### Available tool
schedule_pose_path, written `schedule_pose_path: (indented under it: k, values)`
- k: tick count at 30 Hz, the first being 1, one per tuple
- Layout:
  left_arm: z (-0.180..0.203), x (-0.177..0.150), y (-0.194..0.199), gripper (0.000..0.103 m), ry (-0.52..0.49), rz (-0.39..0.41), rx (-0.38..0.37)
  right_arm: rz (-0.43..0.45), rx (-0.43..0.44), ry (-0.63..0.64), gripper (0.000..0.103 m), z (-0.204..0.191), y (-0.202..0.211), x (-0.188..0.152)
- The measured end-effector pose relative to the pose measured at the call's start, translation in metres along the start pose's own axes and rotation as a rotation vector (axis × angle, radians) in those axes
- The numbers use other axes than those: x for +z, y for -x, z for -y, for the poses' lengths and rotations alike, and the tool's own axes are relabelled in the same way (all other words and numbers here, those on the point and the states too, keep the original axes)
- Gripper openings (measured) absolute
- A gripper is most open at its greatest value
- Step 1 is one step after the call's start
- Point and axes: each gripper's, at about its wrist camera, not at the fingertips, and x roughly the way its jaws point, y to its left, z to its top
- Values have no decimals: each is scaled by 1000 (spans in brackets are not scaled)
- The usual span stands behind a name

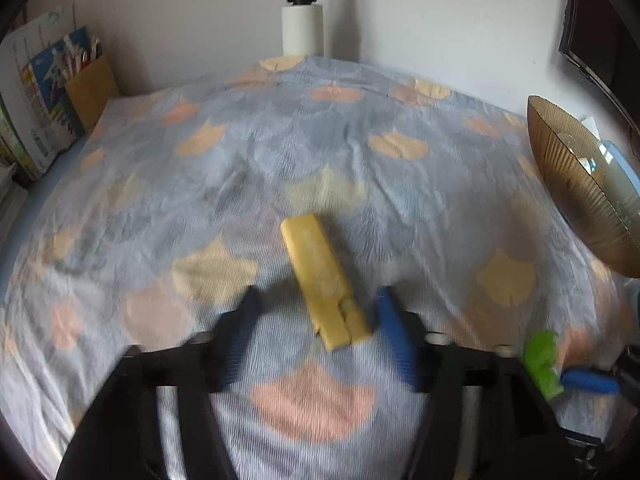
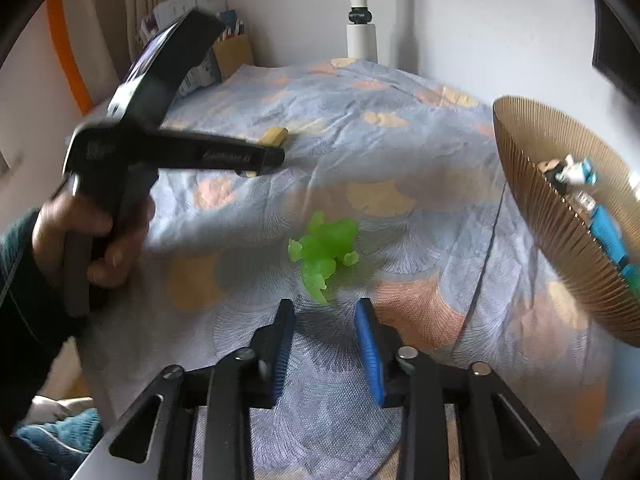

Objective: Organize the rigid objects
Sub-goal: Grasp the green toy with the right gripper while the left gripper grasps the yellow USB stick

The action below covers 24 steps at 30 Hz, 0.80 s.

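Note:
A yellow wooden block [image 1: 320,280] lies on the patterned cloth [image 1: 360,160]. Its near end sits between the fingertips of my left gripper [image 1: 318,304], which is open, its blue pads clear of the block. A green toy figure [image 2: 324,252] lies on the cloth just ahead of my right gripper [image 2: 324,310], also open, with only the toy's near tip by the fingertips. In the right wrist view a hand holds the left gripper over the yellow block [image 2: 274,136]. The green toy [image 1: 542,360] also shows at the lower right of the left wrist view.
A brown ribbed bowl [image 2: 560,216] stands tilted at the right edge of the cloth [image 2: 400,140] and holds a blue and white toy figure [image 2: 600,228]. Books [image 1: 44,92] lean in the back left corner. A white pole [image 1: 302,28] rises at the back wall.

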Motion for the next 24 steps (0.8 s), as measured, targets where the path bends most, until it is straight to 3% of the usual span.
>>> schedule_pose_path:
  k: [2,7,12,17,20,22,24]
  values:
    - [-7,-6,5,72,17,5,-22,-6,53,-39,60,6,1,2]
    - [-11,-4,9,72,-7,-16,-100,-24,45,-65,62,10,8,-4]
    - [-4,14,-6,72,27,-23,-103,-44,38,-78,65,9,14,-11]
    - [17,23,-16,48,-53,-13,-29,-66,-30,-82,65,6,4,2]
    - [15,21,-13,24,-52,8,-37,-66,-39,-80,65,0,-9,18]
    - [8,21,-11,21,-25,8,-58,-68,-74,-89,64,-2,-20,29]
    - [3,19,-8,21,-2,6,-90,-60,-116,-70,45,-8,-28,39]
